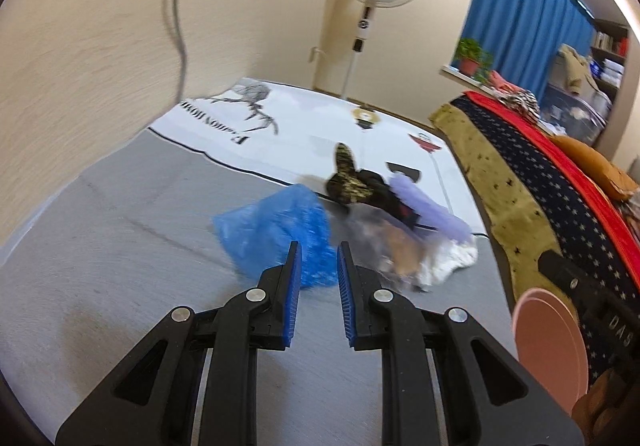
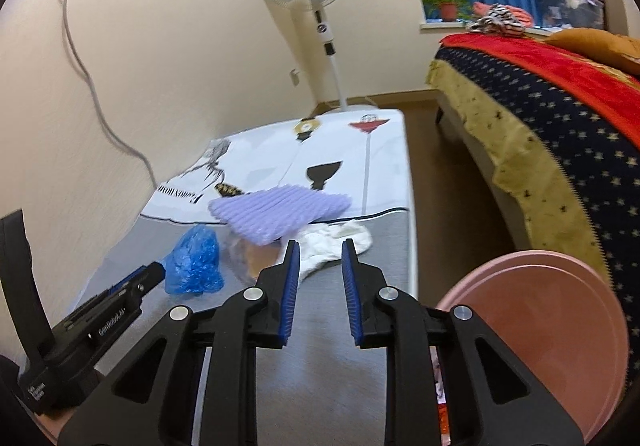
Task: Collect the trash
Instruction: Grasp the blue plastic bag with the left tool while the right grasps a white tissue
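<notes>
Blue bag [image 1: 276, 236] lies just ahead of left gripper [image 1: 318, 260], slightly left; right gripper [image 2: 320, 258] is farther. Both jaws part-open, empty.

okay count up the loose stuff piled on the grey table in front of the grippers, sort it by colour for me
Blue: 1, crumpled blue plastic bag
Purple: 1, ribbed purple cloth
White: 1, white cloth
Dark patterned: 1, dark patterned item
Clear: 1, clear wrapper
Total: 5
</notes>
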Demonstrator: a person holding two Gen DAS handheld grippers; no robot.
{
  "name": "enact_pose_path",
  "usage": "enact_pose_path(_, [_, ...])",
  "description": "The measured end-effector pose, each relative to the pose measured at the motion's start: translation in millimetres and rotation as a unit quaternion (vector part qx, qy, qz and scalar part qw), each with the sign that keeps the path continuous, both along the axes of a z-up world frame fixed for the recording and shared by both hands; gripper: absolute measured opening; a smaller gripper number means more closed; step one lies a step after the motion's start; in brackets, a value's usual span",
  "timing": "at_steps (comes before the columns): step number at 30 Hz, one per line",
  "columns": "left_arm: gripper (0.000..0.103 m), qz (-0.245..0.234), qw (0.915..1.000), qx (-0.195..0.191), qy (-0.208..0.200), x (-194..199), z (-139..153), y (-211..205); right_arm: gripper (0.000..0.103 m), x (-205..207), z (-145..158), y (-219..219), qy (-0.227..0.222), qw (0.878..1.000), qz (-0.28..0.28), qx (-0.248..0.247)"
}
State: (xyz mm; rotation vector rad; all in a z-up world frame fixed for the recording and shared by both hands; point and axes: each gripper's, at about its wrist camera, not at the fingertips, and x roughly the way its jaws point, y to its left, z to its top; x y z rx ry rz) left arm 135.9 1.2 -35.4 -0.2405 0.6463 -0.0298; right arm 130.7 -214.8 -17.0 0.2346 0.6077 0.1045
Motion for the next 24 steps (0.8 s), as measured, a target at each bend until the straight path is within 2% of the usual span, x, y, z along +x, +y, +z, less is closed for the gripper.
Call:
enact_pose_path(5, [0.019,0.017,0.9998,-0.004,0.012,9.3,-6.8,11.6,0.023,22.8,-18.1,17.1,0.023,1.000,0.017,0.001])
enact_pose_path(7, [0.020,0.022,0.9995,-0.005,0.022,14.6,-11.0,16.6,0.029,32.7,-26.2,23.4,0.034,0.999,0.021,-0.001])
enact_pose_path(8, [0.022,0.026,0.9993,-0.007,0.026,17.1,-13.2,19.3,0.030,37.2,-29.6,26.5,0.038,0.999,0.023,-0.003])
enact_pose_path(10, [0.037,0.031,0.9989,-0.014,0.033,21.3,-16.2,24.7,0.039,44.6,-34.5,31.0,0.045,0.999,0.029,-0.006])
enact_pose_path(12, [0.038,0.031,0.9984,-0.025,0.039,26.1,-19.0,28.6,0.042,51.1,-38.5,34.0,0.051,0.998,0.027,-0.013])
enact_pose_path(16, [0.042,0.028,0.9984,-0.027,0.041,31.0,-21.8,28.7,0.042,61.8,-43.4,37.8,0.059,0.998,0.028,-0.015])
enact_pose_path(21, [0.042,0.018,0.9974,-0.033,0.061,38.1,-30.3,25.4,0.041,69.8,-50.5,39.6,0.072,0.997,0.028,-0.021])
enact_pose_path(23, [0.042,0.009,0.9969,-0.035,0.070,41.1,-33.8,23.2,0.037,72.4,-53.3,37.5,0.081,0.996,0.025,-0.018])
enact_pose_path(24, [0.041,0.007,0.9967,-0.034,0.073,41.6,-34.8,22.0,0.030,73.0,-54.0,37.3,0.083,0.996,0.025,-0.016])
